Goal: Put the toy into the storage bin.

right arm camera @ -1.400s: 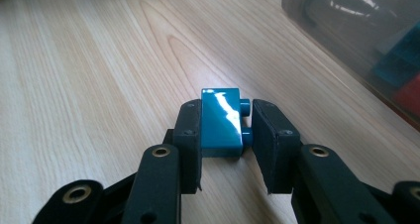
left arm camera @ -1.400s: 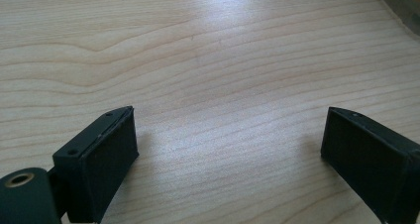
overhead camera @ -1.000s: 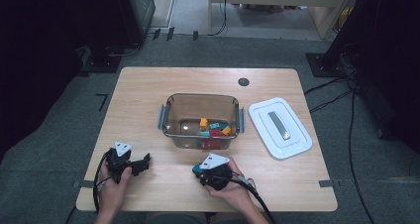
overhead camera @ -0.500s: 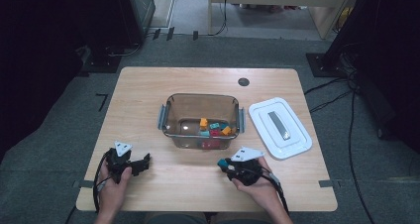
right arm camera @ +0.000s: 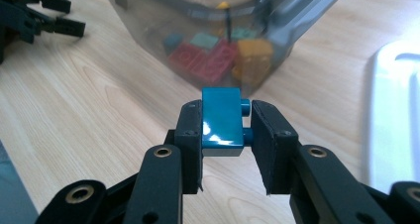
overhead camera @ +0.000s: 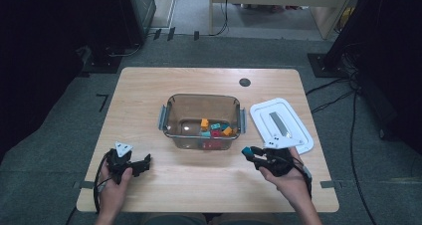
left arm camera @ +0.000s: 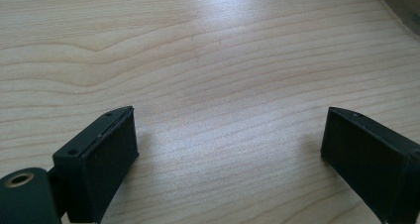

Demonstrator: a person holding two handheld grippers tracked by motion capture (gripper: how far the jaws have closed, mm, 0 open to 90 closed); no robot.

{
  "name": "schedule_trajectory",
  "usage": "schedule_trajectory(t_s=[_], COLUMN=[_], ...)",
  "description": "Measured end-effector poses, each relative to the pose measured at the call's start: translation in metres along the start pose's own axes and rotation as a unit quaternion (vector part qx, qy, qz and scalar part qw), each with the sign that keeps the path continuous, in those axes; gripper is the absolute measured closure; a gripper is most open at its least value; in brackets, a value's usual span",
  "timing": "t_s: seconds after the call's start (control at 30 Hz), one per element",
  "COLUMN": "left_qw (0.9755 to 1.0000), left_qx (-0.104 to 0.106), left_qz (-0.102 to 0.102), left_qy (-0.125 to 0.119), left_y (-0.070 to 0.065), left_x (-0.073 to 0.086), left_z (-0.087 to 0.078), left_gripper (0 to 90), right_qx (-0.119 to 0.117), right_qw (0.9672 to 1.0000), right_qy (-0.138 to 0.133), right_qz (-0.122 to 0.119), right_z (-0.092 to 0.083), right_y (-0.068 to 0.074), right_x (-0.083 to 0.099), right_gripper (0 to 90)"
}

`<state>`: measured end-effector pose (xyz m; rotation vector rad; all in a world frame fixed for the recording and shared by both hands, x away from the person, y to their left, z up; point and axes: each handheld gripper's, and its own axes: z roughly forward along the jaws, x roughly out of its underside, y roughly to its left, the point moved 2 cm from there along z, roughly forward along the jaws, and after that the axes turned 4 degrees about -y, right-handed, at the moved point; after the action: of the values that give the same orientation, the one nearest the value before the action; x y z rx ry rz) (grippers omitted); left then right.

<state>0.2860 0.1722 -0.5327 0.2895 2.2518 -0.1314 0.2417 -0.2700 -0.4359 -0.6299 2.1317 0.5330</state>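
Here we hold the right gripper (overhead camera: 247, 152) above the table (overhead camera: 149, 93), just off the near right corner of the clear box (overhead camera: 203, 119), with its jaws clamped on a teal brick (right arm camera: 221, 121). In the right gripper view the brick sits upright between the two black pads, its studs pointing toward the right-hand pad, and the box corner rises just behind it. Inside the box we see a small heap of bricks (overhead camera: 214, 133): red, orange and teal ones lying against the near wall. The white lid (overhead camera: 281, 124) lies flat on the table to the right of the box, beside our right hand (overhead camera: 286, 177).

Our left gripper (overhead camera: 142, 165) rests low at the near left part of the table, well apart from the box. In the left gripper view its jaws stand wide apart with bare wood between them and nothing in their grasp. Our left hand (overhead camera: 114, 187) wraps the gripper's body from behind.
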Motion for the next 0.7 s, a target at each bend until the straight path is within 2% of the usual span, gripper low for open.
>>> schedule_trajectory(t_s=[0.17,0.37,0.4,0.43,0.53,0.6,0.67,0.7], left_qw=[1.0000,1.0000,1.0000,1.0000,1.0000,1.0000,1.0000,1.0000], left_qx=[0.000,0.000,0.000,0.000,0.000,0.000,0.000,0.000], left_qz=[0.000,0.000,0.000,0.000,0.000,0.000,0.001,0.000], left_qy=[0.000,0.000,0.000,0.001,0.001,0.001,0.001,0.000], left_y=[0.000,0.000,0.000,0.000,0.000,0.000,0.000,0.000], left_x=[0.000,0.000,0.000,0.000,0.000,0.000,0.000,0.000], left_z=[0.000,0.000,0.000,0.000,0.000,0.000,0.000,0.000], left_gripper=[7.3,7.3,7.3,7.3,7.3,7.3,7.3,7.3], right_qx=[-0.004,-0.023,-0.023,-0.028,-0.030,-0.026,-0.010,-0.008], right_qw=[1.0000,0.9996,0.9996,0.9993,0.9991,0.9991,0.9992,0.9994], right_qy=[-0.002,-0.015,-0.015,-0.021,-0.027,-0.027,-0.025,-0.023], right_qz=[0.000,0.000,0.000,-0.009,-0.016,-0.017,-0.028,-0.024], right_z=[-0.011,-0.015,-0.015,-0.014,-0.008,0.002,0.013,0.019], right_y=[-0.003,-0.001,-0.001,0.002,0.006,0.006,0.005,0.003], right_x=[-0.018,-0.048,-0.048,-0.060,-0.077,-0.087,-0.093,-0.095], right_gripper=[67.8,67.8,67.8,67.8,67.8,67.8,67.8,67.8])
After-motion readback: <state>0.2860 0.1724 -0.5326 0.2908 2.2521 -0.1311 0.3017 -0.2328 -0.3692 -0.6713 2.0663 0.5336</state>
